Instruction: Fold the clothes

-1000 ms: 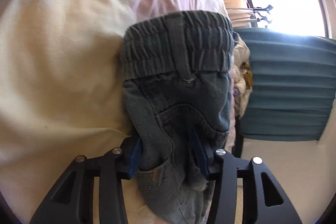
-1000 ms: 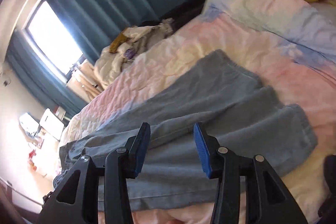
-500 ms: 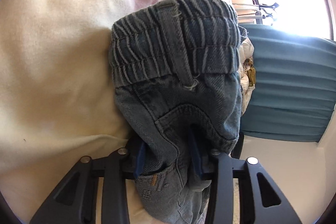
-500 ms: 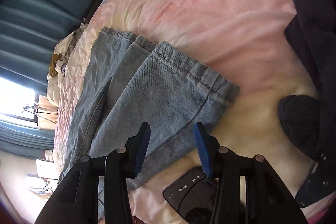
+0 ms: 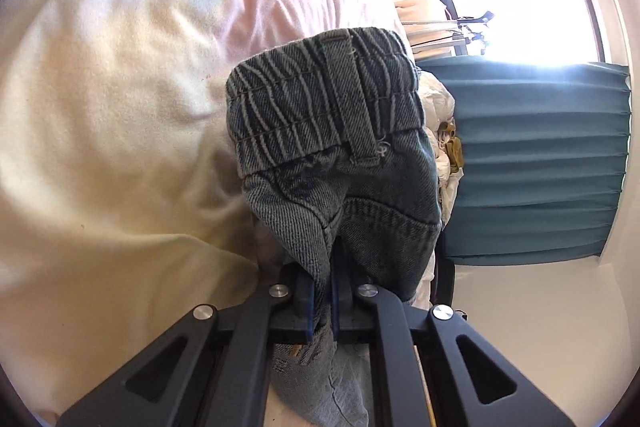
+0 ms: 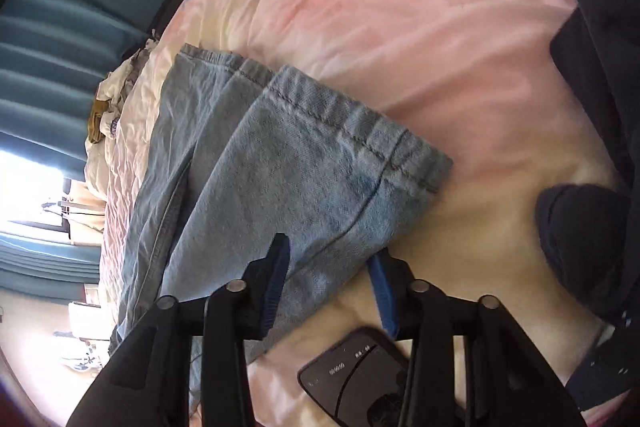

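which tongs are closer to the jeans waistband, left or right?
Left. The left tongs are clamped on denim just below the elastic waistband of the jeans. The right tongs straddle a leg near the hem, at the opposite end.

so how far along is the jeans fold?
Done: the light blue denim jeans lie flat on the pink and cream bedspread, legs together. In hand: the left tool is clamped on the waistband end; the right tool has just been closing, straddling the leg edge near the hem. Left: no fold made yet.
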{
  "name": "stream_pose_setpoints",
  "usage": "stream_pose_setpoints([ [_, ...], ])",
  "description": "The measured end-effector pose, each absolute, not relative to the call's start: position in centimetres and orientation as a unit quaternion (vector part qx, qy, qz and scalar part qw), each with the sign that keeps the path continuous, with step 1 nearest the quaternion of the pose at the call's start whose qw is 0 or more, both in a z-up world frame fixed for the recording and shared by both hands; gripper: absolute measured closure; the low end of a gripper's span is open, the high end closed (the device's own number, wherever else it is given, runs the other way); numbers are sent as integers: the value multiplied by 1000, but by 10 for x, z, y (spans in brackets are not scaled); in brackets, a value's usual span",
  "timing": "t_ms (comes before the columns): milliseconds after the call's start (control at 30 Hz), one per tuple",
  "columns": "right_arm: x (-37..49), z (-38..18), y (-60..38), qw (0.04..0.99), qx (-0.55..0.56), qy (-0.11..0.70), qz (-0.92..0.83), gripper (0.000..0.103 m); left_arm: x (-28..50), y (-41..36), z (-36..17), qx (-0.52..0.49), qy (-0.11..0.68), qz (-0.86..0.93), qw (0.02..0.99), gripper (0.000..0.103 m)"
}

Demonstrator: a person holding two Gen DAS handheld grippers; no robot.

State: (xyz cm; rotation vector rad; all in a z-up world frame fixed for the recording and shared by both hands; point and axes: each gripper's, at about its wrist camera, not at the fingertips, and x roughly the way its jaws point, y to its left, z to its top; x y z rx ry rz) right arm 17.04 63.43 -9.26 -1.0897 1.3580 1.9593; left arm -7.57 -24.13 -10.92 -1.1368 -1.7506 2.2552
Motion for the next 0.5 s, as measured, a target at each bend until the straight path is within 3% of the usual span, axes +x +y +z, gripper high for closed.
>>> stream_pose_setpoints([
  [33,168,-89,636,261,-399,497,725,93,-73,-241,-105,-365,-569,736,39,99],
  [100,167,-79,637,253,-385,499,734,98,-66,-242,-95,-354,-571,739,49,99],
  [367,173,6,639,209,-305,497,785,100,-32,-253,-64,-326,-581,742,73,99],
  [500,155,15,651,218,-306,493,785,100,-36,-267,-59,-336,-596,726,72,99],
])
